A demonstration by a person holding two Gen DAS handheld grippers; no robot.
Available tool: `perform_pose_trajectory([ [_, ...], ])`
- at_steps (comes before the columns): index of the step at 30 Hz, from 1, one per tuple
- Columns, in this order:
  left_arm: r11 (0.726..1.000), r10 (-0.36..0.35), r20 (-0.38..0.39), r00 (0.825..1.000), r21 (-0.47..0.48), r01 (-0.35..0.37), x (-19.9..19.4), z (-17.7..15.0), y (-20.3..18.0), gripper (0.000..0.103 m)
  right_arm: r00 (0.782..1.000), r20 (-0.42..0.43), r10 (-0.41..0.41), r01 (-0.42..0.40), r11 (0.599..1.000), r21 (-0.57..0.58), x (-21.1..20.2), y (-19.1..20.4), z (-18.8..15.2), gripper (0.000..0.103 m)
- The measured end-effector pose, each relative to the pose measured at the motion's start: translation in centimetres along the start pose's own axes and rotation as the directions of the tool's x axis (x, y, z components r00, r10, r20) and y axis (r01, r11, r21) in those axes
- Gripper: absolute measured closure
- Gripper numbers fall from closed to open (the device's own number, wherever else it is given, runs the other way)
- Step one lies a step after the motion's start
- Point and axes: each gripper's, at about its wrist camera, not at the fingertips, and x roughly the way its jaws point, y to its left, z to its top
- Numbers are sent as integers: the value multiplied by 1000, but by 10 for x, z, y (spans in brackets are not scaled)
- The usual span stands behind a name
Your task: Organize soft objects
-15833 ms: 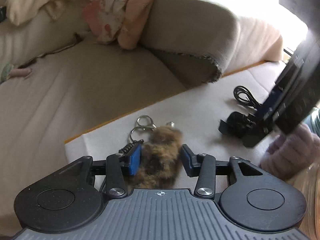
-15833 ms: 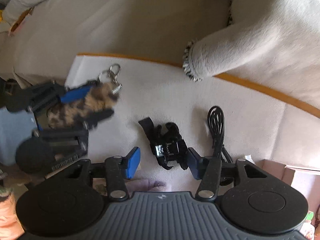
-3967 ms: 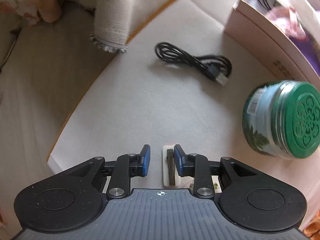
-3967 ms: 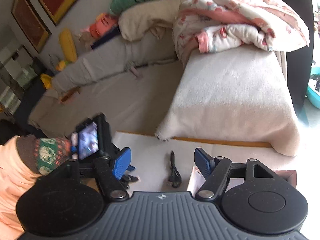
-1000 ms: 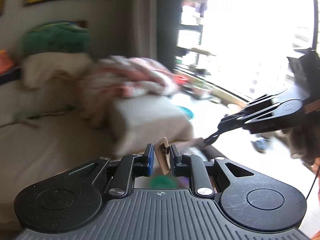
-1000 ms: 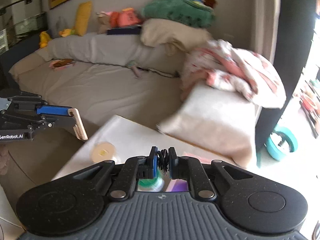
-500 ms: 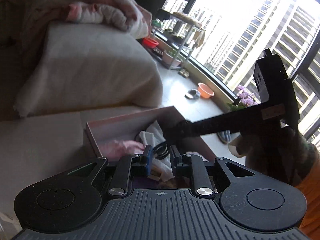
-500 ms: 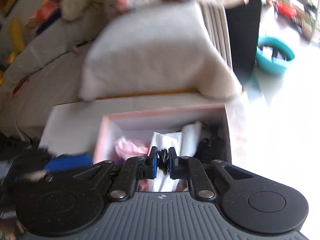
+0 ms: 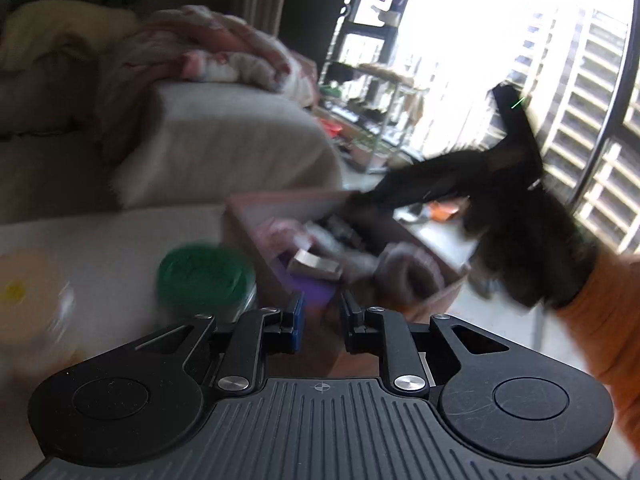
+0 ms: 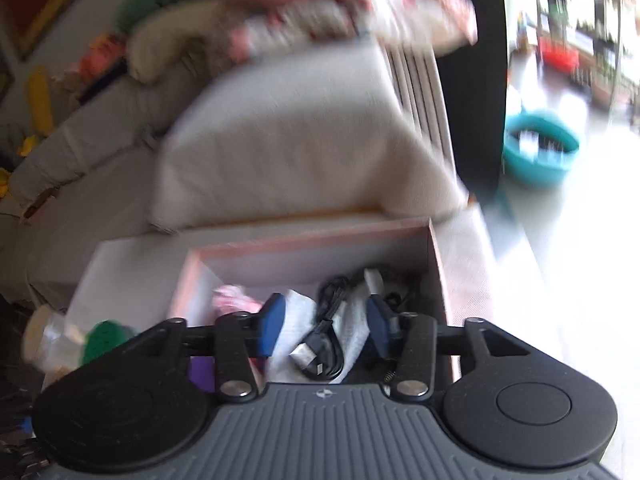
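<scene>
A pink open box (image 10: 312, 246) stands on the white table; it also shows in the left wrist view (image 9: 280, 204). Inside lie a black USB cable (image 10: 326, 340), white cloth (image 10: 296, 320), a pink soft item (image 10: 232, 296) and a small pale block (image 9: 316, 266). My right gripper (image 10: 326, 326) is open just above the box, over the cable. My left gripper (image 9: 320, 316) is open and empty near the box's front side. The right gripper body (image 9: 460, 180) reaches over the box in the left wrist view.
A green-lidded jar (image 9: 204, 276) and a pale-lidded container (image 9: 28, 284) stand on the table left of the box. A grey sofa cushion (image 10: 296, 136) with a pink blanket (image 10: 340, 12) lies behind. A teal basin (image 10: 540, 152) sits on the floor at the right.
My right gripper has opened and the black cable now lies in the box. My left gripper has opened, drawn back from the box, and the pale block lies inside.
</scene>
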Motion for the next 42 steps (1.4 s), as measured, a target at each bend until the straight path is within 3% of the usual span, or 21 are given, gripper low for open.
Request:
perform_pose_trajectory([
  [4, 987, 160, -44, 986, 16, -159, -20, -48, 5, 82, 990, 134, -45, 59, 992, -110, -74, 30, -33, 29],
  [6, 976, 217, -72, 973, 3, -218, -22, -68, 6, 82, 983, 162, -88, 106, 989, -106, -96, 41, -60, 21],
  [10, 973, 218, -118, 969, -47, -225, -9, -93, 0, 82, 987, 118, -106, 111, 993, -35, -98, 51, -127, 20],
  [15, 965, 263, -94, 960, 6, -263, 1, -97, -17, 65, 988, 20, -155, 156, 985, -71, -61, 64, -183, 20],
  [17, 966, 259, -79, 963, -8, -260, 4, -98, -21, 46, 989, -15, -149, 148, 987, -61, -49, 63, -189, 20],
  [19, 963, 267, -60, 962, -15, -268, 8, -101, -29, 37, 989, 1, -146, 145, 988, -47, -44, 62, -191, 18],
  [23, 935, 349, -3, 937, -57, -349, 19, -105, -38, 37, 977, 33, -211, 213, 974, -76, -39, 61, -194, 16],
  [26, 917, 396, 10, 918, -48, -395, 22, -106, -45, 37, 958, 45, -284, 287, 955, -75, -35, 56, -196, 0],
  [30, 898, 439, 3, 899, -32, -438, 26, -105, -52, 37, 951, 63, -301, 304, 952, -43, -31, 50, -197, 0],
  [35, 884, 466, 2, 885, -56, -465, 30, -103, -55, 36, 951, 104, -293, 299, 953, -52, -29, 48, -201, 0],
  [42, 883, 467, 2, 884, -55, -467, 31, -103, -53, 36, 939, 171, -298, 320, 940, -119, -31, 56, -206, 0],
])
